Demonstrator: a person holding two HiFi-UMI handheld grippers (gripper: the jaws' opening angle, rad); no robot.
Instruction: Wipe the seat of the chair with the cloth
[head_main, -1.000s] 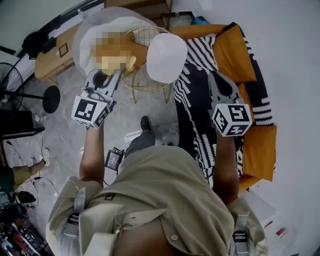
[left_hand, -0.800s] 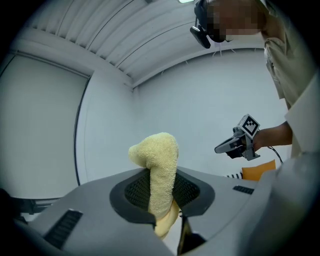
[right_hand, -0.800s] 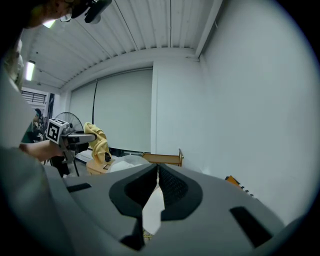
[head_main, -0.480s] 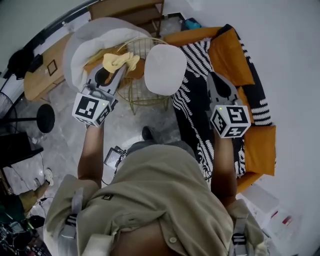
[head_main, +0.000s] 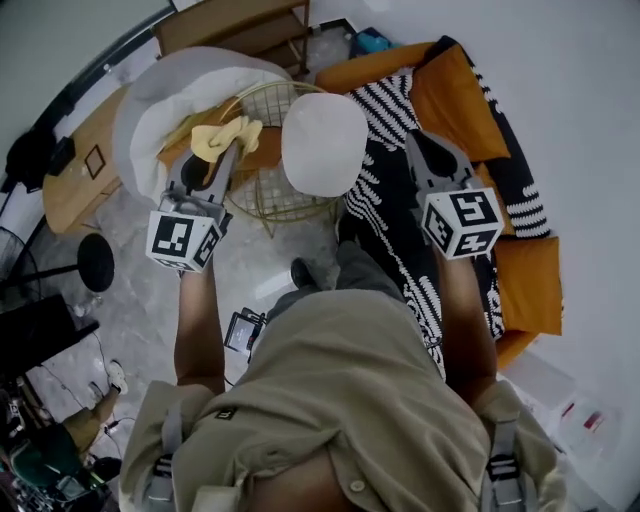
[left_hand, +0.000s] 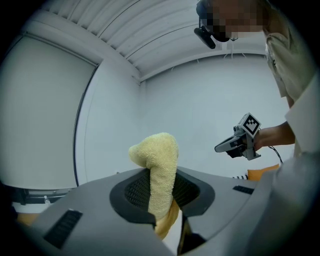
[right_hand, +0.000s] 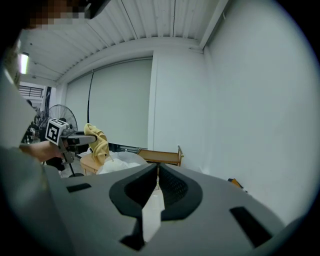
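Person standing over a chair, cloth gripped and ready, wiping not yet begun.

At upper left of the head view, the left gripper (head_main: 218, 160) was clenched on the yellow cloth (head_main: 226, 135), which stuck up between its jaws. The cloth hung over the chair's gold wire back (head_main: 262, 110), just left of the round white seat (head_main: 323, 143) at upper centre, and did not touch the seat. Compared with a second earlier, the person had stepped closer and the seat sat lower in the frame, while the cloth had stayed pinched. At right, above a striped blanket (head_main: 395, 200) on an orange sofa (head_main: 525, 290), the right gripper (head_main: 425, 155) was closed on nothing. The approach looked done, and lowering the cloth onto the seat seemed the likely next move.
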